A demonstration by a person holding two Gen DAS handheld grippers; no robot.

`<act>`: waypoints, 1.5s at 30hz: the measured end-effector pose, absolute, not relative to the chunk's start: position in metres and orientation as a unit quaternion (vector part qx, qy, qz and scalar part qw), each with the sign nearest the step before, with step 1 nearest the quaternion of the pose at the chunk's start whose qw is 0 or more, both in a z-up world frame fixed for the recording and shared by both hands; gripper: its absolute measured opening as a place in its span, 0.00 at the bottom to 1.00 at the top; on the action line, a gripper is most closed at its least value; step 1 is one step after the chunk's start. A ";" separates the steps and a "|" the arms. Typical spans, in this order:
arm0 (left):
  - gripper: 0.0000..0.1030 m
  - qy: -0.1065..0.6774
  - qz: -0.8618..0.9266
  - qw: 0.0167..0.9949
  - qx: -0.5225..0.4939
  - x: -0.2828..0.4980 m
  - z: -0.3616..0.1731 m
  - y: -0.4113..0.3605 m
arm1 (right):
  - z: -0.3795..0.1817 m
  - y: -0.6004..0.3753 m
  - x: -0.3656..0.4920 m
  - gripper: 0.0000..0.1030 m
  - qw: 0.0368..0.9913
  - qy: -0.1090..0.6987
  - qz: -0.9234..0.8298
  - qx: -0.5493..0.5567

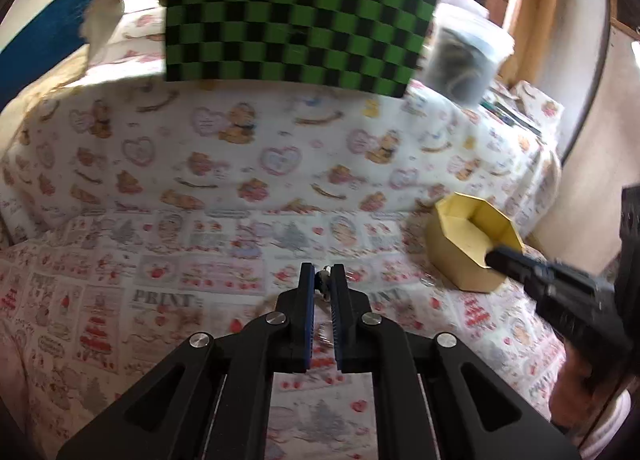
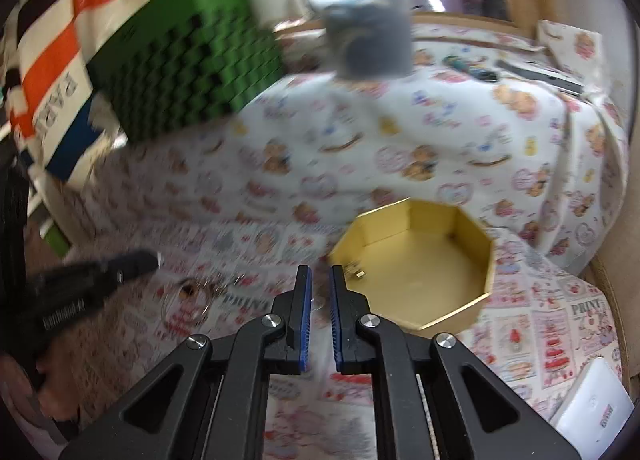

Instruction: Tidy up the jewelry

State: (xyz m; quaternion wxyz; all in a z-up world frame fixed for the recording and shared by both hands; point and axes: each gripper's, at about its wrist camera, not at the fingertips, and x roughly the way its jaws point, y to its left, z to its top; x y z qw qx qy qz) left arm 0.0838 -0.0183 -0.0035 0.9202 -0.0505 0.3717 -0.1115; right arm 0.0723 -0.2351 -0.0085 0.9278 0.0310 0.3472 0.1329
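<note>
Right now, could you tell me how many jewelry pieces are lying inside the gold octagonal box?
1: a small piece on the floor of the gold octagonal box, near its front-left wall. Blur may hide others.

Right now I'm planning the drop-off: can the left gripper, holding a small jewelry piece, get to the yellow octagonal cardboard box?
Probably yes. The left gripper has bare patterned cloth between it and the yellow octagonal cardboard box; the box is open-topped, though the right gripper hovers at its rim.

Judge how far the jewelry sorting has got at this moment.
Done: one small piece lies in the gold octagonal box. In hand: the left gripper pinches a small silvery piece. Left: thin bangles on the printed cloth. The right gripper carries nothing.
</note>
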 end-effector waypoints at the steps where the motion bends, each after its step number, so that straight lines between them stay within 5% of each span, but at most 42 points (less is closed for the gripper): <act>1: 0.07 0.371 -0.104 0.921 -0.051 0.085 -0.005 -0.016 | -0.012 -0.230 0.074 0.09 0.925 0.355 0.133 0.025; 6: 0.07 0.383 -0.097 0.917 -0.061 0.089 -0.014 -0.011 | -0.025 -0.217 0.092 0.19 0.914 0.390 0.109 0.029; 45: 0.07 0.371 -0.038 0.926 -0.059 0.095 -0.023 0.008 | -0.067 -0.170 0.128 0.15 0.907 0.413 0.062 -0.059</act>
